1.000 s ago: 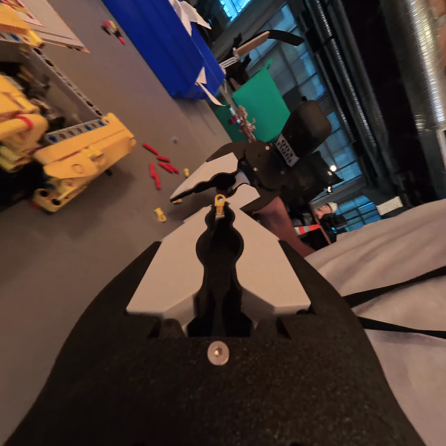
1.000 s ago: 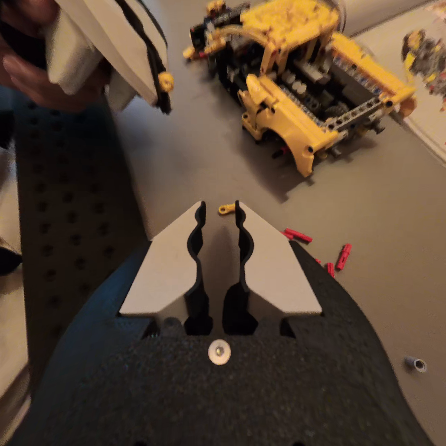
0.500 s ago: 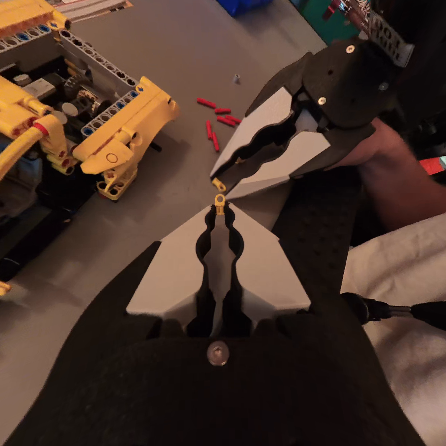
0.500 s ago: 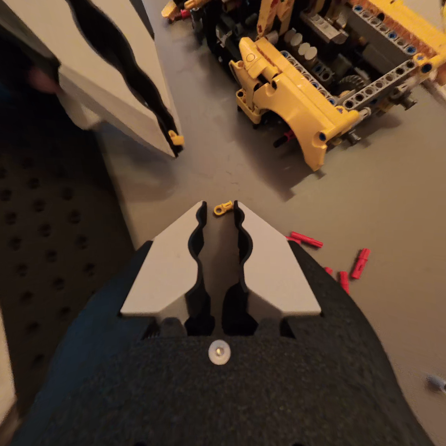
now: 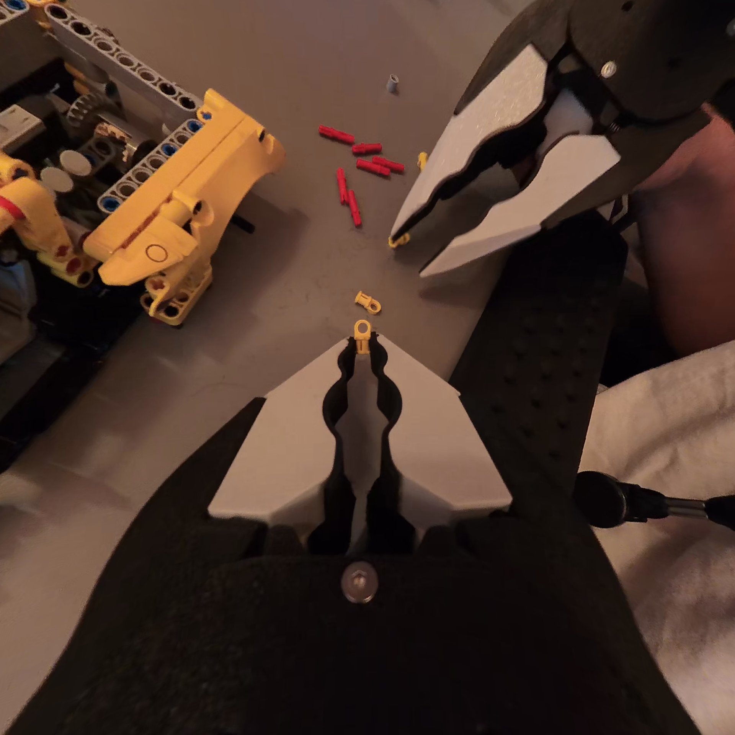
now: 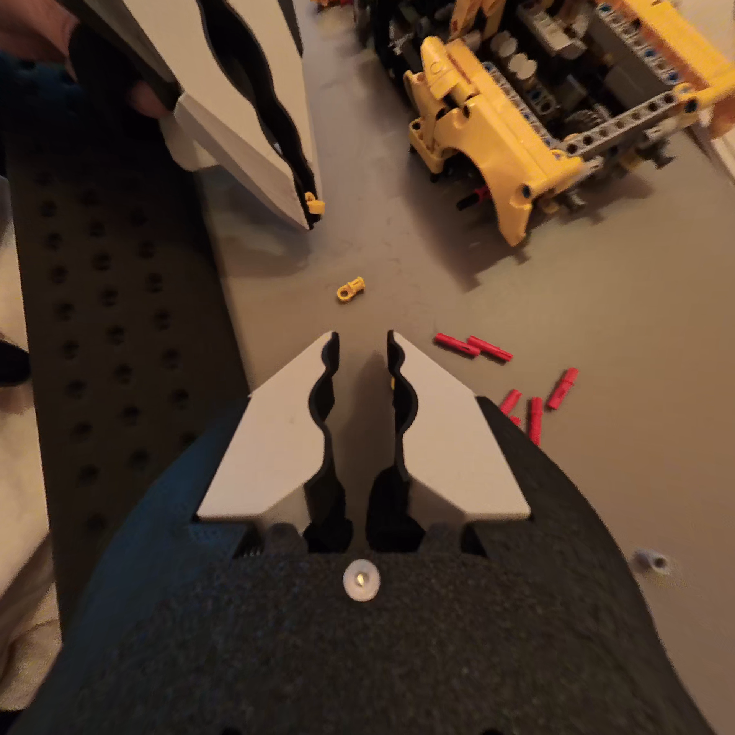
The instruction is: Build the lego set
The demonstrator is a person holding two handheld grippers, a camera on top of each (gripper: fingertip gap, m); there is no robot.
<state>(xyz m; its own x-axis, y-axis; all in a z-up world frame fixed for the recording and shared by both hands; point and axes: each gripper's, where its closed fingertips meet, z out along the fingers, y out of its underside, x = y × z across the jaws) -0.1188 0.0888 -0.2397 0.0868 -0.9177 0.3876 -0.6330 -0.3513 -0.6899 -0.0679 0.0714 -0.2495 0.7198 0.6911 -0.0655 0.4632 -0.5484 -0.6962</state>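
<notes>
My left gripper [image 5: 362, 341] is shut on a small yellow connector [image 5: 362, 333], whose ring end sticks out past the fingertips; it also shows in the right wrist view [image 6: 315, 206]. A second yellow connector [image 5: 368, 303] lies loose on the grey table [image 5: 278, 47], just ahead of the left tips and between the two grippers [image 6: 350, 289]. My right gripper [image 6: 362, 336] is open and empty, its tips a short way back from that loose connector. The half-built yellow Lego vehicle [image 5: 179, 191] stands at left, upper right in the right wrist view [image 6: 497, 131].
Several red pins [image 5: 358, 167] lie scattered between the vehicle and the right gripper [image 5: 407, 256]. A small grey bush [image 5: 393, 83] lies farther off. A black perforated mat [image 5: 537, 358] borders the table's near edge, with white cloth [image 5: 656, 437] beyond it. Some 6 cm of space lies between my two pairs of fingers. The small grey bush [image 5: 393, 83] is about 15 cm from my right fingertips and 20 cm from my left. The right camera catches it too, in the right wrist view [image 6: 652, 566].
The left gripper tipped down from facing the room to facing the table, still holding its connector. The right gripper drew back from the loose yellow connector and stayed open.
</notes>
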